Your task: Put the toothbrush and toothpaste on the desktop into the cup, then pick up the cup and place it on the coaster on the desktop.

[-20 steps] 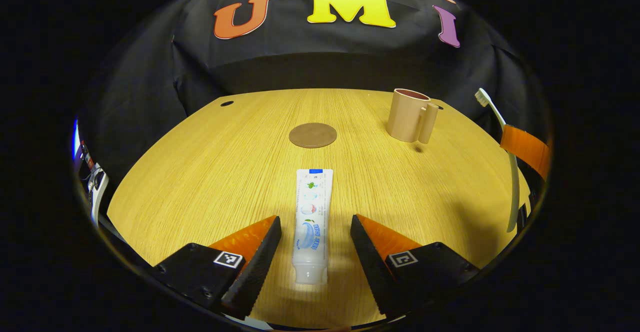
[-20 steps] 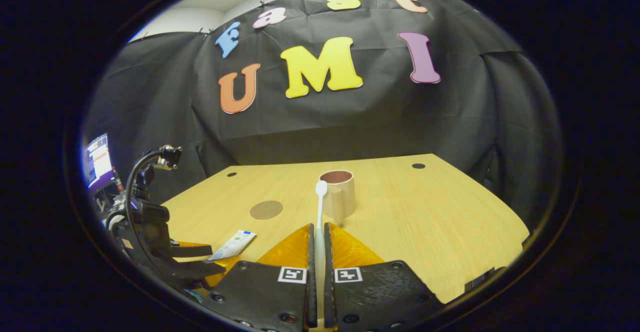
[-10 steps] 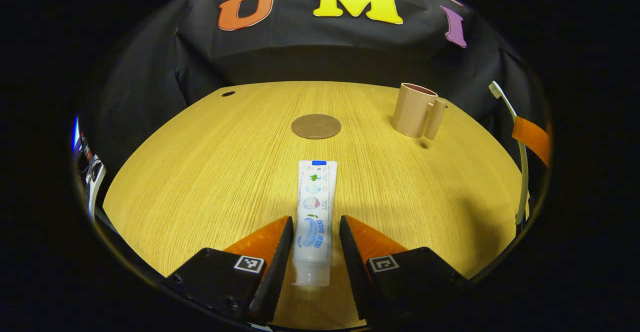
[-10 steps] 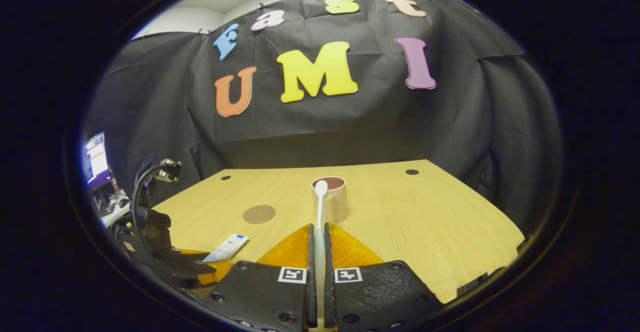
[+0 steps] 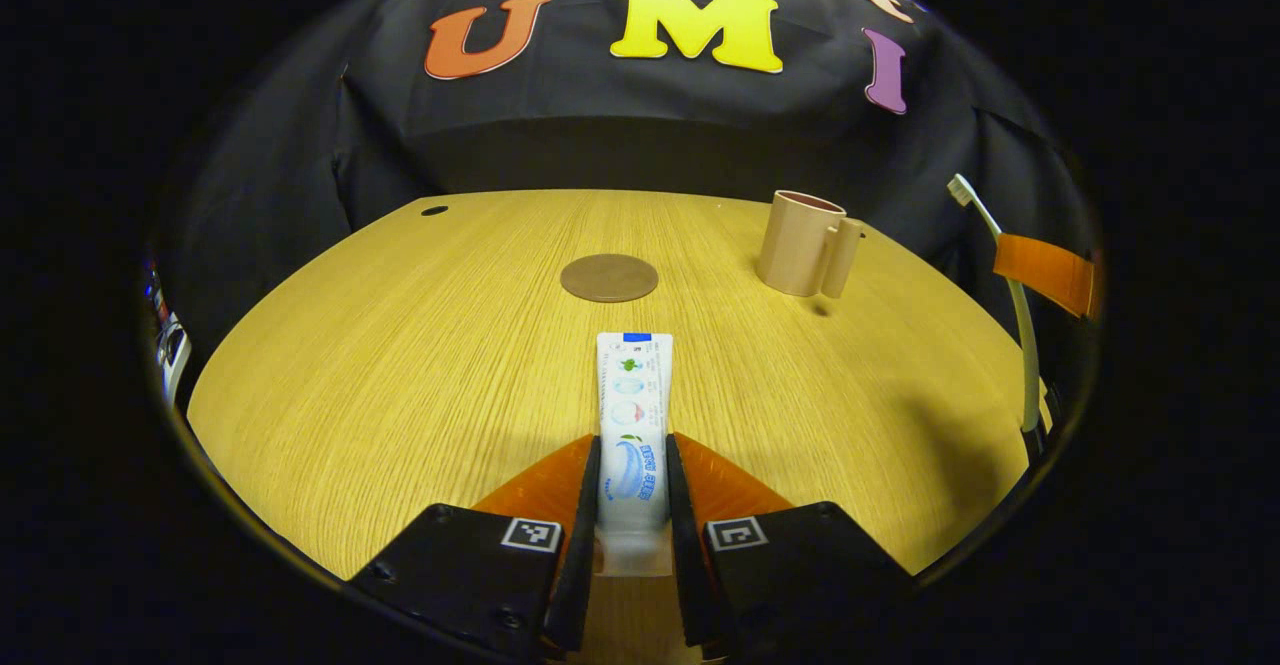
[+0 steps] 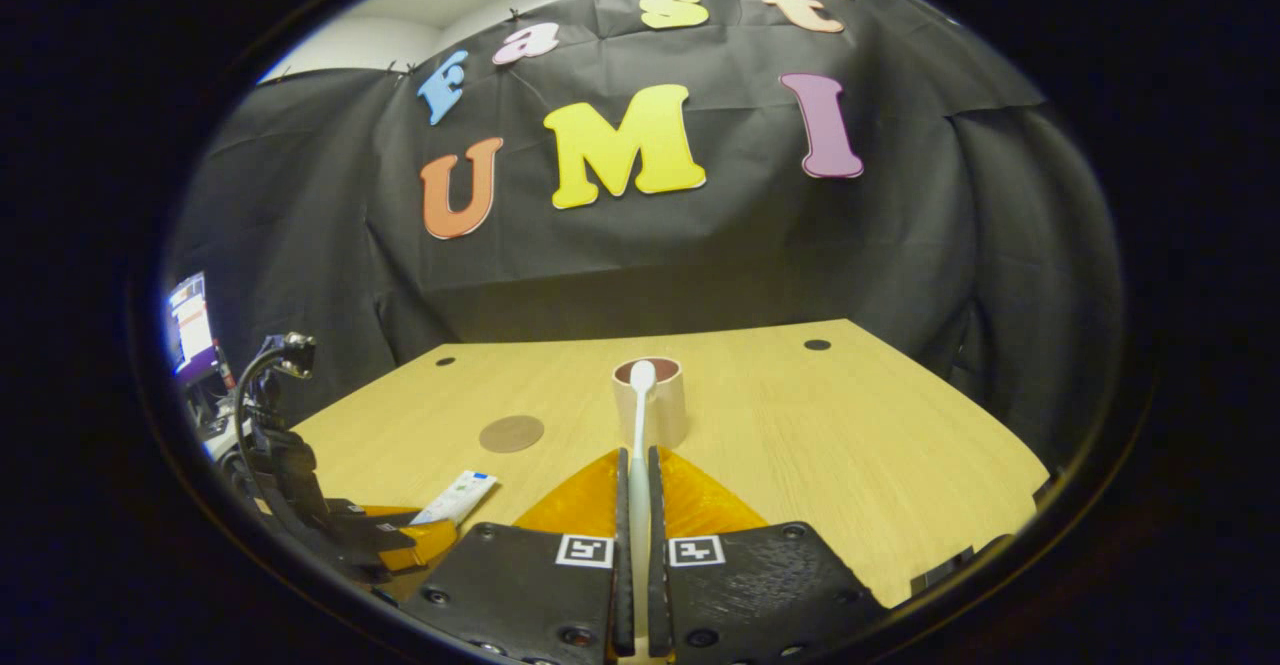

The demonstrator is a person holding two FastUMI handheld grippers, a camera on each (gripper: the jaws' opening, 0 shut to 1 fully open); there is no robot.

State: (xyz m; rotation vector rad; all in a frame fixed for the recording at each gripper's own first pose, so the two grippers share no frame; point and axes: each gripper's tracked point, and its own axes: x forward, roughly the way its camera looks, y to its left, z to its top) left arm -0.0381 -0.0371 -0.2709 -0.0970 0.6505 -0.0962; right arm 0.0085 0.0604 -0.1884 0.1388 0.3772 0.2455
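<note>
A white toothpaste tube (image 5: 632, 415) lies on the wooden desk (image 5: 400, 345), cap end toward me. My left gripper (image 5: 632, 490) is shut on its lower half, both orange fingers pressing its sides. The brown round coaster (image 5: 609, 277) sits beyond the tube. A beige cup (image 5: 797, 244) with a handle stands upright at the back right. My right gripper (image 6: 636, 490) is shut on the white toothbrush (image 6: 639, 425), whose head points up in front of the cup (image 6: 650, 403). In the left gripper view the toothbrush (image 5: 1012, 300) and an orange finger (image 5: 1040, 272) appear at the right edge.
In the right gripper view the left gripper (image 6: 400, 540) and toothpaste (image 6: 455, 498) sit at the desk's near left, with the coaster (image 6: 511, 434) behind. Small cable holes (image 6: 817, 345) mark the desk's back corners. A monitor (image 6: 190, 325) glows at far left.
My left gripper's fingers closed from wide apart onto the toothpaste tube. The right gripper, holding the toothbrush, lined up its head with the cup.
</note>
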